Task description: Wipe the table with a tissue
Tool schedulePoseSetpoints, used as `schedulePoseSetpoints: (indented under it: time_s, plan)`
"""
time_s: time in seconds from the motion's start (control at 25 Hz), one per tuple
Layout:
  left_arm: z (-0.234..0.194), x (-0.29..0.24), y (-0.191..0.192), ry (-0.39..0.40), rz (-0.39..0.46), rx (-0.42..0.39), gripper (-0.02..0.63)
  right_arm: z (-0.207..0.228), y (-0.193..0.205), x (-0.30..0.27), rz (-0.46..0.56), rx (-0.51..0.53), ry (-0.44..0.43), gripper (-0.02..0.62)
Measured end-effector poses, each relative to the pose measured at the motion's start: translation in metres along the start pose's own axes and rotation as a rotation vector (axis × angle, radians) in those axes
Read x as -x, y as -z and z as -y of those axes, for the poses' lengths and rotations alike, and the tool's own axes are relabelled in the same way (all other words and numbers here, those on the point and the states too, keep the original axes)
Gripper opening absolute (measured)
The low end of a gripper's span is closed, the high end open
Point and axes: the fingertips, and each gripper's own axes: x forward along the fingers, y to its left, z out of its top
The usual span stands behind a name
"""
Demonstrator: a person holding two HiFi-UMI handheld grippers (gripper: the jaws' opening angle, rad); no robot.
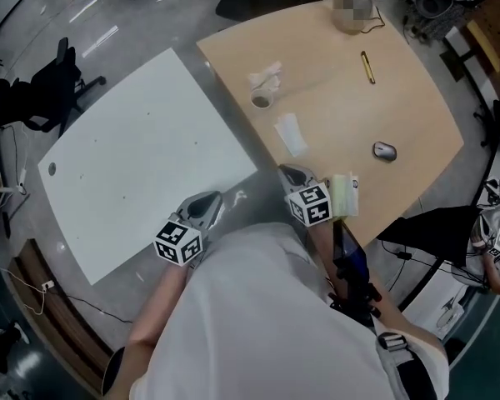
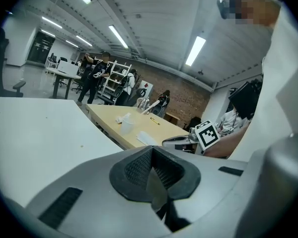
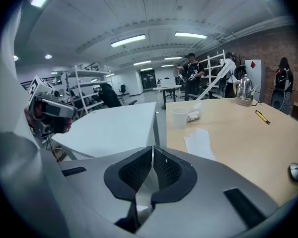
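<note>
Tan wooden table (image 1: 400,98) fills the upper right of the head view, with a white table (image 1: 142,157) beside it at the left. A flat white tissue (image 1: 289,133) lies on the tan table near its left edge. It is just below a small paper cup (image 1: 261,100) and a crumpled tissue (image 1: 267,76). A pen (image 1: 367,67) lies toward the top right, and a computer mouse (image 1: 384,150) at the right. A person in a white shirt (image 1: 267,323) fills the bottom of the frame. The left tool (image 1: 210,202) hovers at the lower edge of the white table, its jaws together with nothing between them. The right tool (image 1: 290,173) is at the near edge of the tan table, below the flat tissue and apart from it. Its jaws are also pressed together and empty.
</note>
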Motion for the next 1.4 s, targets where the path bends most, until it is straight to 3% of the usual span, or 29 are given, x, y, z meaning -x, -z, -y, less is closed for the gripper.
schedulePoseSetpoints:
  time_s: [0.16,0.48,0.56,0.64,0.84,1.16,1.4]
  plan:
    - [-0.005,-0.010,-0.007,-0.027,-0.017,0.012,0.005,0.044,-0.001,-0.020,-0.073,0.025,0.072,0.020]
    - [-0.023,-0.013,-0.014,-0.111,-0.014,0.037,0.005,0.088,-0.002,-0.053,-0.145,0.120,0.127,0.020]
    - [-0.026,-0.015,-0.013,-0.122,-0.019,0.041,0.005,0.093,-0.002,-0.062,-0.161,0.152,0.135,0.032]
    - [-0.027,-0.018,-0.014,-0.129,-0.023,0.043,0.005,0.095,0.000,-0.070,-0.191,0.167,0.130,0.122]
    - [-0.031,-0.026,-0.019,-0.144,-0.028,0.043,0.005,0.097,0.006,-0.088,-0.244,0.217,0.127,0.176]
    - [-0.042,-0.023,-0.023,-0.192,-0.042,0.044,0.006,0.108,0.016,-0.104,-0.310,0.285,0.143,0.198]
    - [-0.041,-0.033,-0.029,-0.175,-0.052,0.027,0.005,0.120,0.019,-0.102,-0.333,0.300,0.158,0.198]
